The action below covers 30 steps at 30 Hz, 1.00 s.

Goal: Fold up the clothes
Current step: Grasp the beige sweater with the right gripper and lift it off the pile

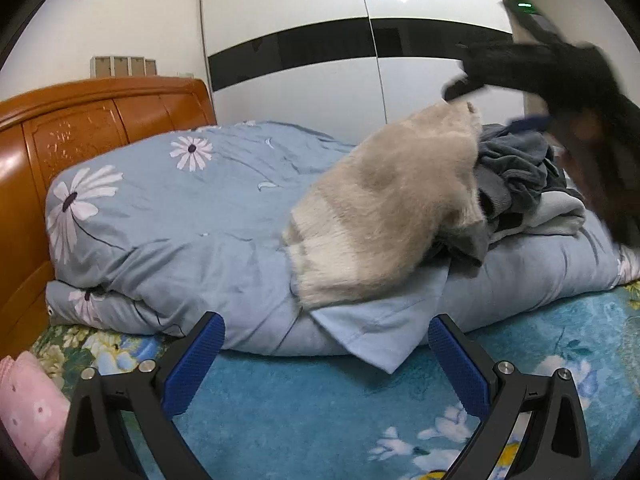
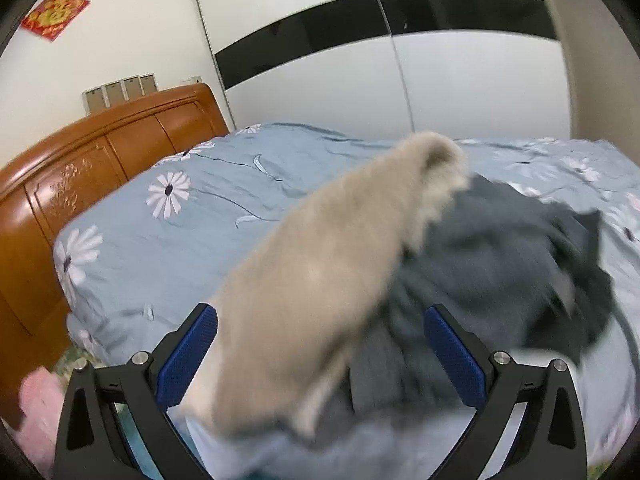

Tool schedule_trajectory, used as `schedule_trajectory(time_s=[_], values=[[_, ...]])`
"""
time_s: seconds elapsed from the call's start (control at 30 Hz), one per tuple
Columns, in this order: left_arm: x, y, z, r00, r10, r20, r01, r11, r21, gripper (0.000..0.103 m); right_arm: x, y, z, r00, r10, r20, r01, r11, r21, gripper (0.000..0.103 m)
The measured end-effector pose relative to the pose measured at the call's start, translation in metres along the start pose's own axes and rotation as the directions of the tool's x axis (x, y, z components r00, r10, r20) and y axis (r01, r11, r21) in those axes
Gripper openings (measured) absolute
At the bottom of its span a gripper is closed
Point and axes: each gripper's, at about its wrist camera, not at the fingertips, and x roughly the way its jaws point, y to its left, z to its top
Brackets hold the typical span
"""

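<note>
Both tongs, left (image 1: 326, 344) and right (image 2: 320, 336), were spread, empty. Fuzzy beige garment (image 2: 304, 280) lay just ahead of the right; best pinch one edge, clear of the grey clothes (image 2: 500, 248) beside it.

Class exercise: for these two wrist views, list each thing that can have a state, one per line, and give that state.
Left claw: open, empty.
Right claw: open, above the clothes.
Beige fuzzy garment: unfolded, draped over the pile.
Grey clothes: crumpled in a heap.
Light blue shirt: flat, partly under the beige garment.
Floral duvet: bundled on the bed.
Wardrobe doors: shut.
</note>
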Motion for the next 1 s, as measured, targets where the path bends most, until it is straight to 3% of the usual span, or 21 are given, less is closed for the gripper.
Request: schedule_trajectory(time_s=[0.1, 0.23, 0.33, 0.37, 0.43, 0.57, 0.63, 0.73, 0.87, 1.0], values=[[-0.001, 0.004, 0.002, 1.000, -0.007, 0.020, 0.008, 1.000, -0.017, 0.103, 0.033, -0.009, 0.043, 0.997, -0.070, -0.024, 0.069, 0.997, -0.025, 0.103], [0.000, 0.007, -0.001, 0.999, -0.023, 0.023, 0.024, 0.999, -0.035, 0.103, 0.071, -0.025, 0.079, 0.993, -0.095, -0.064, 0.097, 0.995, 0.021, 0.100], [0.002, 0.007, -0.003, 0.999, -0.031, 0.013, 0.031, 0.999, -0.035, 0.103, 0.096, -0.037, 0.091, 0.992, -0.081, -0.093, 0.088, 0.993, 0.078, 0.082], [0.002, 0.007, -0.003, 0.999, -0.031, 0.012, 0.032, 0.999, -0.035, 0.103, 0.100, -0.044, 0.091, 0.994, -0.054, -0.090, 0.066, 0.989, 0.129, 0.070], [0.003, 0.008, -0.003, 0.999, -0.033, 0.014, 0.034, 0.999, -0.041, 0.103, 0.104, -0.059, 0.091, 0.997, 0.007, -0.071, 0.010, 0.970, 0.243, 0.063], [0.007, 0.011, -0.006, 0.999, -0.048, 0.003, 0.049, 0.997, -0.060, 0.103, 0.109, -0.087, 0.088, 0.992, 0.129, -0.009, -0.110, 0.878, 0.466, 0.025], [0.008, 0.011, -0.005, 0.999, -0.055, 0.003, 0.055, 0.996, -0.065, 0.103, 0.103, -0.092, 0.087, 0.982, 0.187, 0.016, -0.168, 0.835, 0.525, 0.021], [0.007, 0.012, -0.002, 0.998, -0.058, 0.010, 0.058, 0.996, -0.068, 0.103, 0.077, -0.086, 0.083, 0.948, 0.308, 0.087, -0.304, 0.783, 0.543, 0.017], [-0.005, 0.016, 0.007, 0.997, -0.068, 0.036, 0.070, 0.994, -0.079, 0.103, 0.012, -0.063, 0.069, 0.856, 0.475, 0.203, -0.508, 0.706, 0.493, 0.016], [-0.036, 0.032, 0.017, 0.992, -0.123, 0.040, 0.128, 0.979, -0.161, 0.103, -0.067, -0.051, 0.045, 0.785, 0.557, 0.272, -0.615, 0.646, 0.451, 0.016]])
